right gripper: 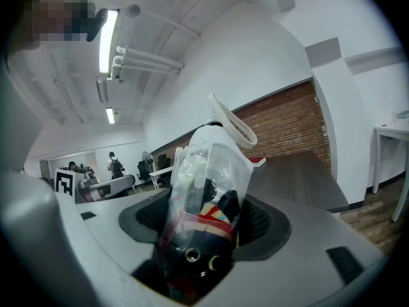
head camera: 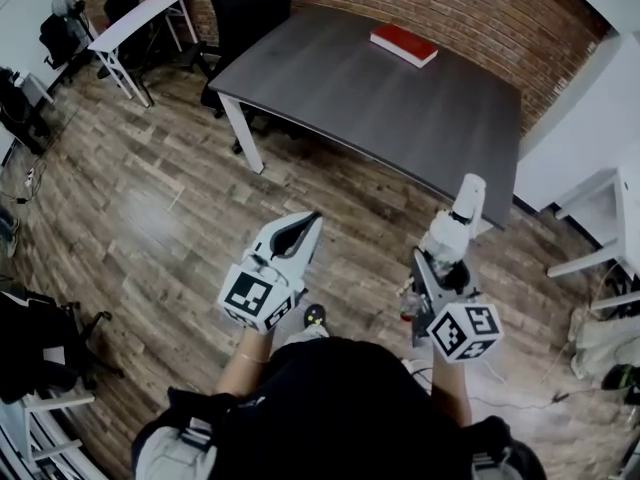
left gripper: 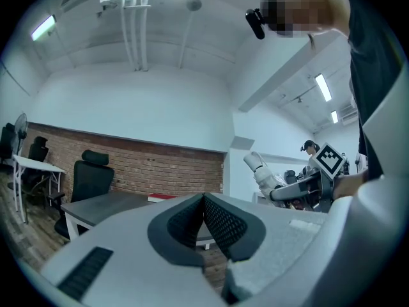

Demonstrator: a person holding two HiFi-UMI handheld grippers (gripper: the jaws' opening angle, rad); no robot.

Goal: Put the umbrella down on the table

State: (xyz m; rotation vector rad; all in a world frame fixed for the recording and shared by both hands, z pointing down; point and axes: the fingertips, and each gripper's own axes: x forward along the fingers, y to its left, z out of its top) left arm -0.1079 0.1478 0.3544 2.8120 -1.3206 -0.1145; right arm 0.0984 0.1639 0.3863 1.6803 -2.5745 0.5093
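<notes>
Two grippers are held side by side. The right gripper (right gripper: 206,219) is clamped on the folded umbrella (right gripper: 208,171), which is sleeved in clear plastic and juts ahead of its jaws. The left gripper (left gripper: 204,221) is closed on nothing. The table (head camera: 400,103), bearing a red book (head camera: 404,44), lies ahead of both, apart from the umbrella.

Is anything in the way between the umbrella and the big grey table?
No, nothing visible. The umbrella, held in the right gripper, has only bare wooden floor between it and the table. The red book lies far off, at the table's back edge.
</notes>
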